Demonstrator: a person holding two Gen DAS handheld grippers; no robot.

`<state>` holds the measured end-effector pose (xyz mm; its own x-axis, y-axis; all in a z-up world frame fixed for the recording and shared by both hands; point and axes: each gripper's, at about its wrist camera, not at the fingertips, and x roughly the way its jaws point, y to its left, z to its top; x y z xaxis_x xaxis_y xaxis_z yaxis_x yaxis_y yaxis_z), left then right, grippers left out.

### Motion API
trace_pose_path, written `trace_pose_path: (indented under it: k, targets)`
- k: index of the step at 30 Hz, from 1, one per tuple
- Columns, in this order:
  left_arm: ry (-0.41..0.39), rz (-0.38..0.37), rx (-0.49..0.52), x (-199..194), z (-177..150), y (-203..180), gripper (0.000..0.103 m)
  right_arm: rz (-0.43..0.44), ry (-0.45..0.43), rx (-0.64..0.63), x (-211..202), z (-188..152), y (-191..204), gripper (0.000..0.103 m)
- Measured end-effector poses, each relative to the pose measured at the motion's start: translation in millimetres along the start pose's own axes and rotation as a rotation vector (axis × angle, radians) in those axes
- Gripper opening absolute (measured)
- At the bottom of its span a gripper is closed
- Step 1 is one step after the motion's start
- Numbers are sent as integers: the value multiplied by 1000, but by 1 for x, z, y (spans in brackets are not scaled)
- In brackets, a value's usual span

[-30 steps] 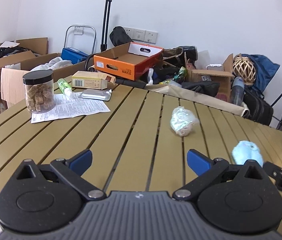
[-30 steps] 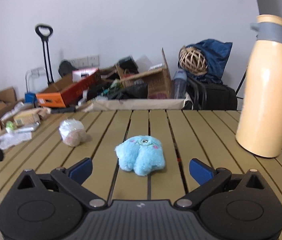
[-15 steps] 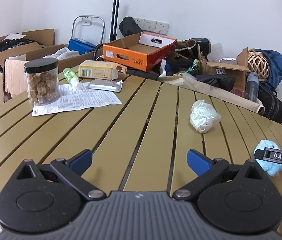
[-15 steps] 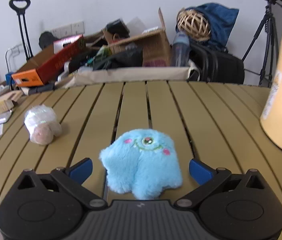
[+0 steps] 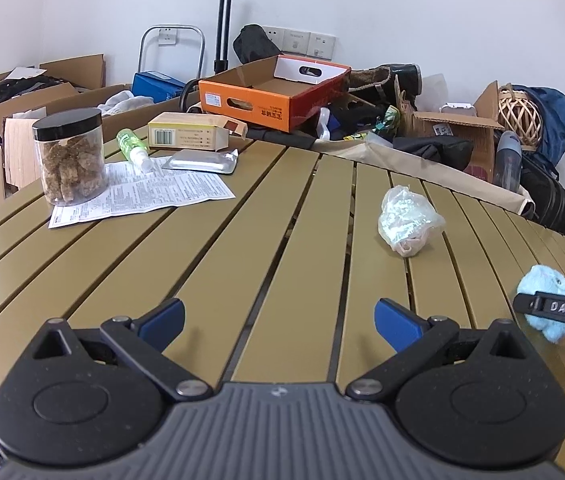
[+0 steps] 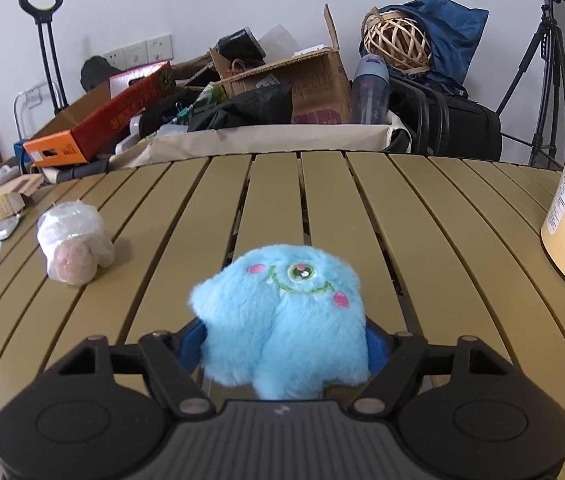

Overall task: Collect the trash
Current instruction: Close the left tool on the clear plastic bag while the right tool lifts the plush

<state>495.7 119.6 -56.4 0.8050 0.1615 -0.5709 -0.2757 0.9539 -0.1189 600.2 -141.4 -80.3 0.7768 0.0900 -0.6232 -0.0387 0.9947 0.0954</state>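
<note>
The right gripper (image 6: 284, 346) has its blue fingers (image 6: 192, 342) on either side of the blue plush toy (image 6: 282, 320), and they are closing on it. The pads sit against the fur at both flanks, low on the body, likely so the soft toy is pinched where it is widest and will not slip out. The toy rests on the slatted tabletop (image 6: 422, 216), its embroidered face turned away from the fingers.

The left gripper (image 5: 278, 320) hovers over bare slats with its fingers (image 5: 396, 320) spread wide and nothing between them. The crumpled plastic bag (image 5: 406, 220) lies ahead of them and a little to the right, well apart; it looks like the next piece of trash, and the wide spread suits its bulk. Far ahead to the left, the jar (image 5: 69, 156) stands on a printed sheet (image 5: 142, 196).
</note>
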Motion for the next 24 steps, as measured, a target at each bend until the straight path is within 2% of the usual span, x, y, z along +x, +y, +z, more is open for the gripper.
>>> trace_pose_path:
  k: [4,11,15,18,22,24]
  targets:
    - [-6,-8,22,-2,1,-12,103,39,-62,71,-22,-1,-19,72]
    - [2,-54,-4,5,18,-42,103,23,-182,137,-75,-10,-66,72]
    - [-1,-65,33,18,35,-67,103,9,-230,201,-93,-13,-105,72]
    - [-15,-41,67,33,44,-86,103,-14,-255,247,-98,-13,-133,72]
    - [22,-16,68,64,51,-105,103,-50,-273,305,-99,-16,-165,72]
    - [32,26,86,80,53,-115,103,-64,-282,327,-99,-17,-179,72]
